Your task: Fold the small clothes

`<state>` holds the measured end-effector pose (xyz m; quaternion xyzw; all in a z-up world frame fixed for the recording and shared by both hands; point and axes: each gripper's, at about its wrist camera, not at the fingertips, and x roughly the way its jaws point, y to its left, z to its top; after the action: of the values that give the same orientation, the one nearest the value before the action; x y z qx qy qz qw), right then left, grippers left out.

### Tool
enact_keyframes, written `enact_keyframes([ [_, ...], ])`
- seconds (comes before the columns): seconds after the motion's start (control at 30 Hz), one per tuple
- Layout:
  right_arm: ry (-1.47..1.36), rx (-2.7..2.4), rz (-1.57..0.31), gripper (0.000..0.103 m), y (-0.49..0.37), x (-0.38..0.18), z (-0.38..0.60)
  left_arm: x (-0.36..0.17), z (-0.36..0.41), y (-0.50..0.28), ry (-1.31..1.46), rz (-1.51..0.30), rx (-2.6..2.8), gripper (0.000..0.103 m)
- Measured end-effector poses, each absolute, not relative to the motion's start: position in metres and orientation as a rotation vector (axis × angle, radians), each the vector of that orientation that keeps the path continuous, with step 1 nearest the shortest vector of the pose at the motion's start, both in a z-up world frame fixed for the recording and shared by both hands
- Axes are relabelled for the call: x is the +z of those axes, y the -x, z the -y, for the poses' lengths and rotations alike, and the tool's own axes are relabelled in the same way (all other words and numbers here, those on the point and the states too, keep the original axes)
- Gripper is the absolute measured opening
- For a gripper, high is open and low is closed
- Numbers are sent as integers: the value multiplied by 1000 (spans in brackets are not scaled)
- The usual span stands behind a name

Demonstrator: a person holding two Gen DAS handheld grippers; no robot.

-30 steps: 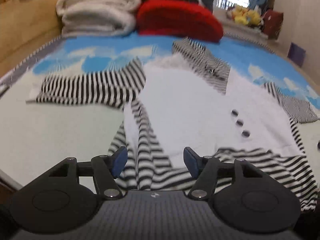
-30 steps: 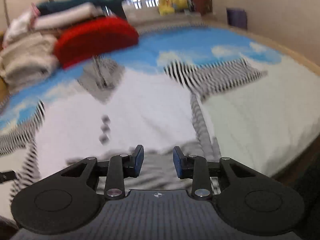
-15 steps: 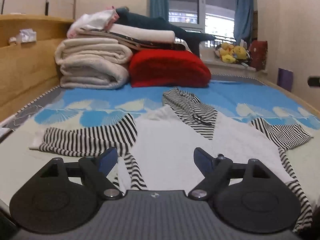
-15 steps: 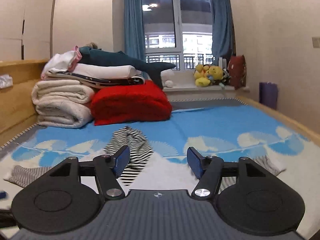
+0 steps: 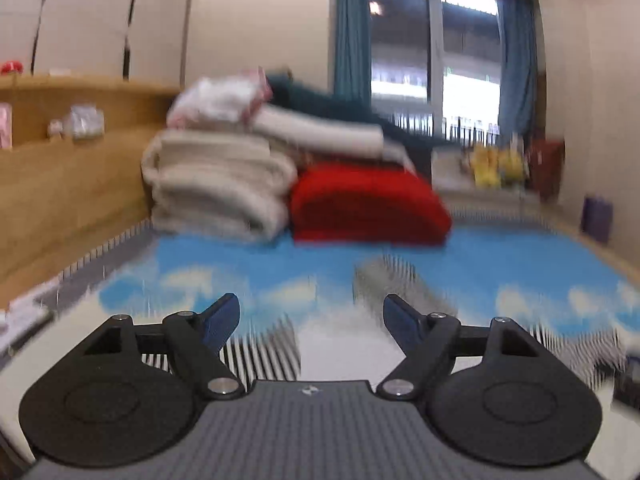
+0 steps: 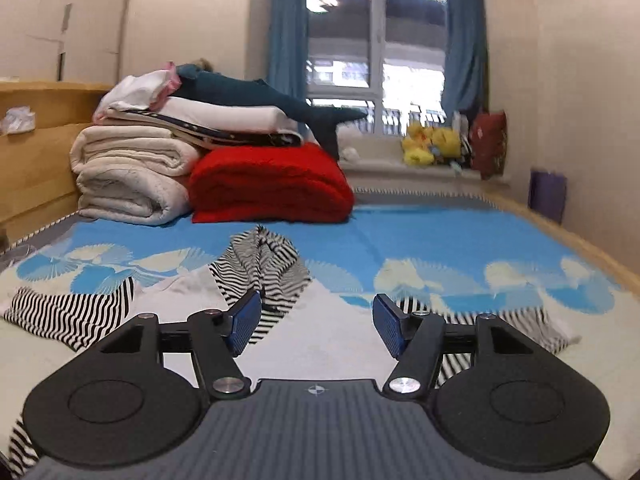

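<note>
Bed [image 6: 460, 232]: garment [image 6: 320, 320] beneath parted tongs [image 6: 316, 322].

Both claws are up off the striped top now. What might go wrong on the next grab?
1. The striped hood lies bunched on the white body; a blind pinch may catch both layers.
2. Both sleeves are spread wide, so folding the body first could drag them crooked.
3. The left wrist view is blurred; the open left claw may land off target.

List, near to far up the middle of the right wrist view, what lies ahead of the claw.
Right claw → white striped garment → its striped hood → blue bedcover → red folded blanket → window.
</note>
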<state>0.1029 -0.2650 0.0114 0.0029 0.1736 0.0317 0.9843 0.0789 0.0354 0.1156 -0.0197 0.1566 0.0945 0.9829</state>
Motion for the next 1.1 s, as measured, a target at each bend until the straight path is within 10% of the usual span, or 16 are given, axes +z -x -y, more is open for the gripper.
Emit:
enact_keyframes([
  [0.2,-107,-36,-446,61,-129,-1,275,121,-64,-153,-31,-294,112,47],
  [0.4,-152,-32,-486,24,-138,-9,272,78,-118,-223,-90,-395,114,47],
  [0.57,-107,3,-515,22,-141,-9,260,2,-193,-254,29,-641,278,41],
  [0.77,14,132,-488,24,-174,23,246,-29,-256,-279,211,-685,449,44],
  [0.97,150,134,-419,24,-228,52,249,-72,-311,-288,386,-836,544,77],
  [1.1,111,64,-433,24,-245,39,263,-93,-339,-291,389,-912,610,80],
])
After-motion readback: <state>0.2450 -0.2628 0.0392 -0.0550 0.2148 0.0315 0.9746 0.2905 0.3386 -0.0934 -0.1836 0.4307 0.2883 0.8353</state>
